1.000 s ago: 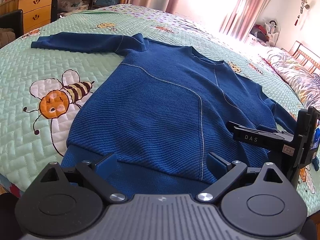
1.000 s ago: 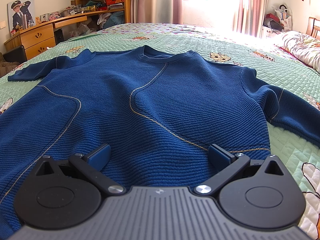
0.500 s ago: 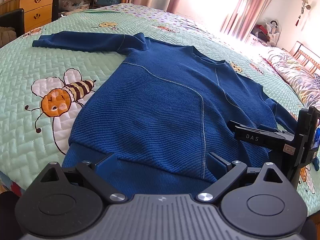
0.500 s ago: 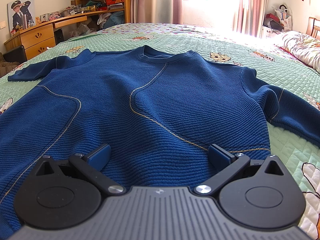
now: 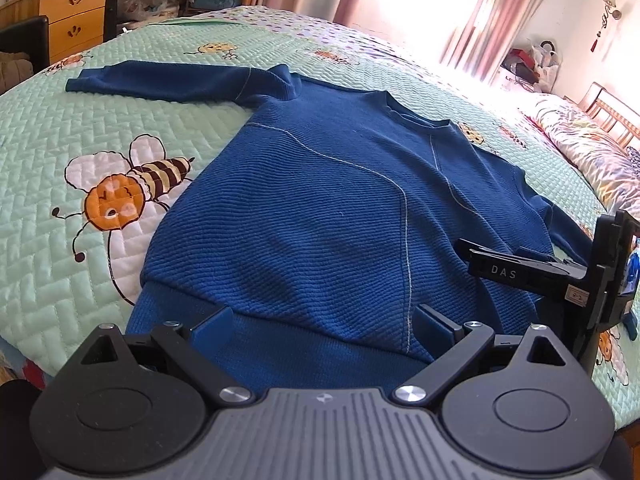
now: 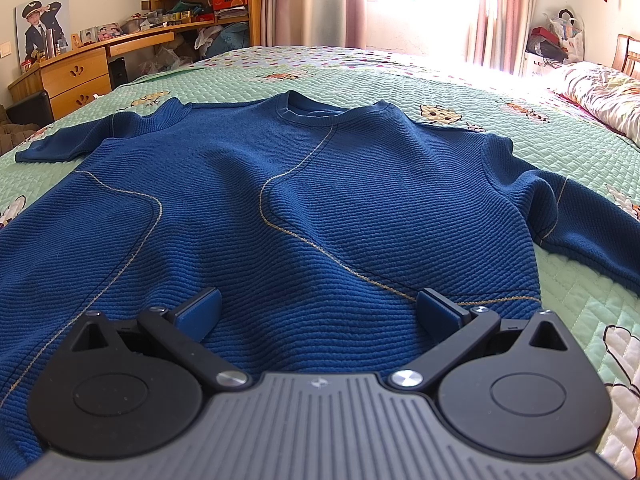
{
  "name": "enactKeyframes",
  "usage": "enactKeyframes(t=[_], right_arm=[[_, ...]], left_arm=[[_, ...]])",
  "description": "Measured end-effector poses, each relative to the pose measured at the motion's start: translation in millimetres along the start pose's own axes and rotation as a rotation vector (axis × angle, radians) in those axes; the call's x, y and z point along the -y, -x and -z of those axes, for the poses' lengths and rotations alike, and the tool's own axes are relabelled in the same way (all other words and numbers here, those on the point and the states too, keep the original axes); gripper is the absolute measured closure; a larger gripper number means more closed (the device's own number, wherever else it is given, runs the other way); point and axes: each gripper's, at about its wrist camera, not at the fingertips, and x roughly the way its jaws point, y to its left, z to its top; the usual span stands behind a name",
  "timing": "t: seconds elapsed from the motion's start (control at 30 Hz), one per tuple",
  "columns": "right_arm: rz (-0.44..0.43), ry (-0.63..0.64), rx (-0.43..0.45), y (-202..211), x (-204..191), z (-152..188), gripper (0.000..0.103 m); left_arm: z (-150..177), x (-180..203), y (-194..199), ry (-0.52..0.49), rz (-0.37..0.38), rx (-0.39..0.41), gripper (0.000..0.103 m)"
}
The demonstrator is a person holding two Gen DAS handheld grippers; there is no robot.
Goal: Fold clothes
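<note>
While the dark blue ribbed knit sweater (image 6: pixel 304 200) is lying flat across the middle of the frame on the mint-green quilted bedspread with bee prints (image 5: pixel 52 152), the left tool (image 5: pixel 322 322) is hovering spread wide over its hem band at lower centre. The right tool (image 6: pixel 318 310) is likewise gaping over the sweater body, gripping nothing.

A bed (image 5: pixel 48 152) covered by a mint-green quilt (image 6: pixel 580 296) printed with cartoon bees carries a blue sweater (image 5: pixel 340 208) spread flat, sleeves out to both sides; a floral pillow (image 6: pixel 600 92) lies at its far right.
</note>
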Motion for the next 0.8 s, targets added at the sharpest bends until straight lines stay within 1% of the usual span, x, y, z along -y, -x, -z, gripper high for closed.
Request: enactKeyframes(t=[0.6,0.8], right_arm=[[0.001,0.000,0.000,0.0,-0.1,-0.1,0.000],[0.001,-0.001,0.000,0.1,-0.3,-0.1,0.000]], left_arm=[[5.4,1.3,6.3,-0.004,0.000,0.006,0.007],[7.8,4.3,3.7,-0.008,0.008,-0.005,0.007]])
